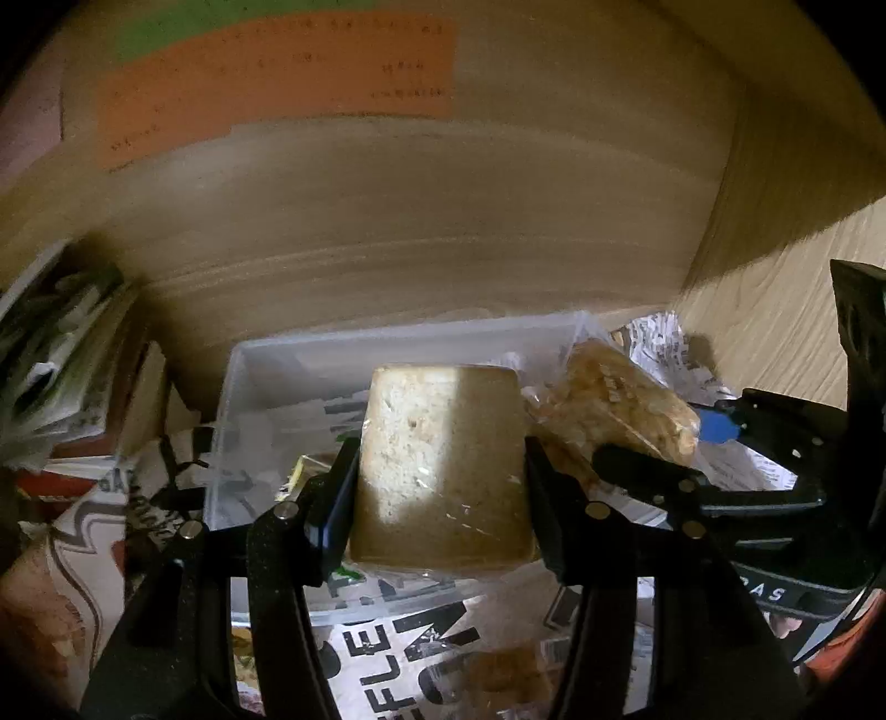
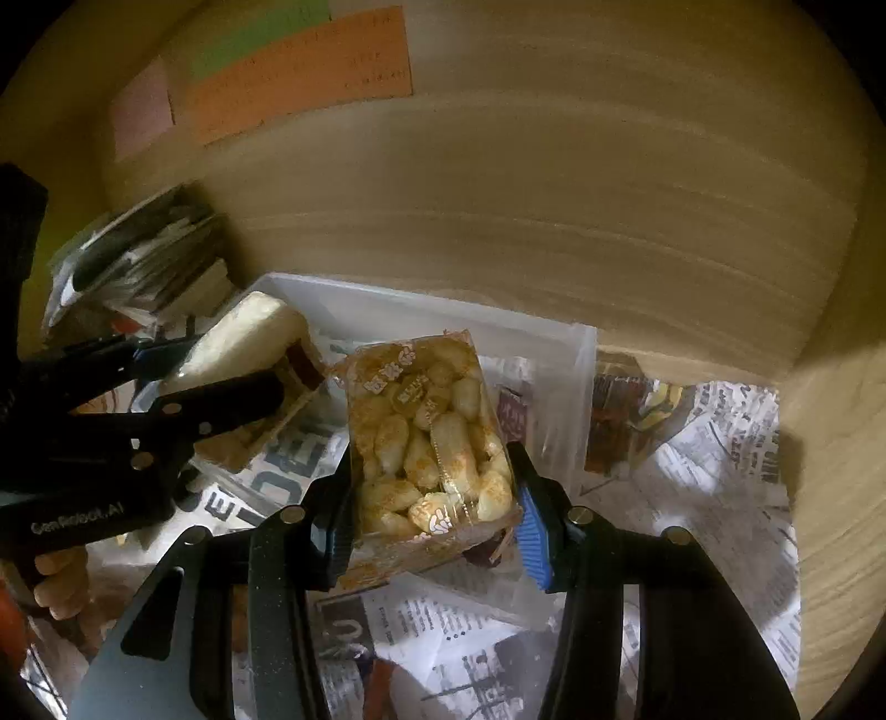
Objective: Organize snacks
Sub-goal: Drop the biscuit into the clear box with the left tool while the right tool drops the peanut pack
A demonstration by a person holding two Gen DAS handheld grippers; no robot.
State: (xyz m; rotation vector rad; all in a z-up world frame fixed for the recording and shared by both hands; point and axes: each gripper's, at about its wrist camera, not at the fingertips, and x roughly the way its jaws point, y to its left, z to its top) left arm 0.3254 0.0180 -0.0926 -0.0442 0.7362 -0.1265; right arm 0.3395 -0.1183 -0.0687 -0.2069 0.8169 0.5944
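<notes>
1. The wooden back wall (image 1: 443,232) fills the upper part of both views, with an orange paper note (image 1: 277,77) stuck high on its left side and a green one (image 2: 260,44) above it.
2. Newspaper (image 2: 720,443) covers the tabletop under and to the right of everything you are working on.
3. The clear plastic bin (image 1: 243,399) sits on that newspaper close to the back wall, open at the top; a messy stack of papers (image 2: 149,255) lies to its left.
4. Your left tool (image 1: 440,471) is closed onto the pale wrapped cake block (image 1: 437,459), one finger on each long side. The block's long axis runs forward, away from you, and it hangs over the near part of the bin.
5. Your right tool (image 2: 434,498) clamps the clear pack of puffed snacks (image 2: 426,443) by its near end, the blue pad (image 2: 531,531) against its right side. The pack's long axis points forward and slightly left, its far end over the bin.
6. The two snacks are held side by side, just beside each other, the cake block on the left.
</notes>
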